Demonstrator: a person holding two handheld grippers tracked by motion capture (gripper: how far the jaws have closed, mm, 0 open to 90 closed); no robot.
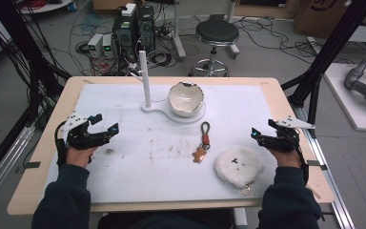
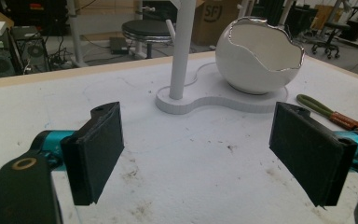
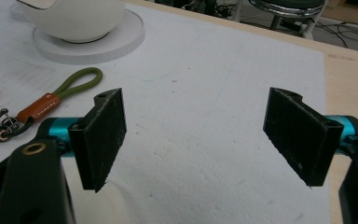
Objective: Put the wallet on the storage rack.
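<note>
Both grippers are spread wide with nothing between the jaws. The left gripper (image 1: 106, 123) hovers over the left side of the white foam mat (image 1: 124, 176), and in the left gripper view its pads (image 2: 100, 149) frame bare, slightly grubby mat. The right gripper (image 1: 262, 130) sits near the mat's right edge, pads (image 3: 103, 135) just as wide apart, empty too.

Stuff on the table: an eggshell-shaped white bowl (image 1: 186, 98) sits on a white stand base (image 1: 155, 108) with an upright post (image 1: 145, 78), at the far middle. A keychain with a green loop (image 1: 204, 141) lies in the centre, just beside a fluffy white pouch (image 1: 238, 166) near the front right.

Plenty of open mat around the left gripper. The right one has the pouch close by on its inner side and the wooden table edge (image 1: 310, 157) on the outer.
</note>
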